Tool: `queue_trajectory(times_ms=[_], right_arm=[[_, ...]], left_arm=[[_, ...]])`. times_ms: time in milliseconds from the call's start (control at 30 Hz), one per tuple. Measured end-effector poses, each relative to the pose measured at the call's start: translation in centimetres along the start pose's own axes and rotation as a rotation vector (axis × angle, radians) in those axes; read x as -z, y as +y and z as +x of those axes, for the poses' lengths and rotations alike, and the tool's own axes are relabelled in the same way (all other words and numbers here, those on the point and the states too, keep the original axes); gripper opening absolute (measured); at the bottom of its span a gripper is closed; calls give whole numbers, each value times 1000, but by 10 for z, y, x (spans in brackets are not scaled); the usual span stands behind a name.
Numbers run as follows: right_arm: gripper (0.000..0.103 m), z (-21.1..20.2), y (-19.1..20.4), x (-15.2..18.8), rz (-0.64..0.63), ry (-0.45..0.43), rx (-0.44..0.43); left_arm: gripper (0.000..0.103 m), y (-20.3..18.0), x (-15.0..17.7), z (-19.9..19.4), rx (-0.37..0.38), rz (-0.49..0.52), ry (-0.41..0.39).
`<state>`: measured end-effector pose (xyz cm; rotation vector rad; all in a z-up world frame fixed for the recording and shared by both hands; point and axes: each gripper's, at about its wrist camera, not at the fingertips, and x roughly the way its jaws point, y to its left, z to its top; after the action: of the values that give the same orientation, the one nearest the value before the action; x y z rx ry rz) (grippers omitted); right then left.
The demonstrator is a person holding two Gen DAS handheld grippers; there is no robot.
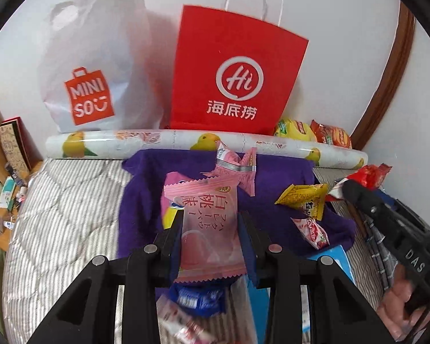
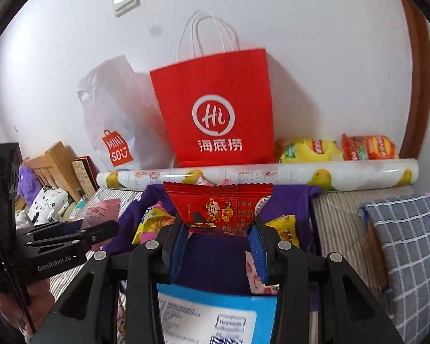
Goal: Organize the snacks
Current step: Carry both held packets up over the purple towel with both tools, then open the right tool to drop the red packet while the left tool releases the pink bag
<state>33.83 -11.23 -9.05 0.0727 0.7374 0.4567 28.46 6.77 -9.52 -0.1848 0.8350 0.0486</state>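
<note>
Gripping: left tool (image 1: 210, 238) pink packet (image 1: 209, 229) | right tool (image 2: 219, 239) red packet (image 2: 219, 207)

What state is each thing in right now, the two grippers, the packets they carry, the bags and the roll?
Left gripper: shut on pink packet.
Pink packet: held off the purple cloth.
Right gripper: shut on red packet.
Red packet: held by its lower edge.
Red bag: upright against the wall, handles up.
White bag: standing, slumped, beside the red bag.
Roll: lying flat before both bags.
Yellow packet: loose on the cloth.
</note>
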Motion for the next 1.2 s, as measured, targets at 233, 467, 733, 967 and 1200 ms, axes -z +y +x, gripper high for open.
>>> queue_trajectory(times_ms=[233,467,733,967,1200], right_arm=[[40,28,-12,19,20,44,5],[40,41,-15,28,51,91,21],[41,47,-11,33,56,107,23],[41,52,-12,37,67,113,42],[41,60,-16,39,76,135,65]], left_arm=[[34,-9,7,35,13,10,36],[34,-14,16,49,-2,43,55],[34,-15,19,49,-13,41,39],[34,-10,20,53,-13,15,50],[34,-9,20,54,-10,6,53]])
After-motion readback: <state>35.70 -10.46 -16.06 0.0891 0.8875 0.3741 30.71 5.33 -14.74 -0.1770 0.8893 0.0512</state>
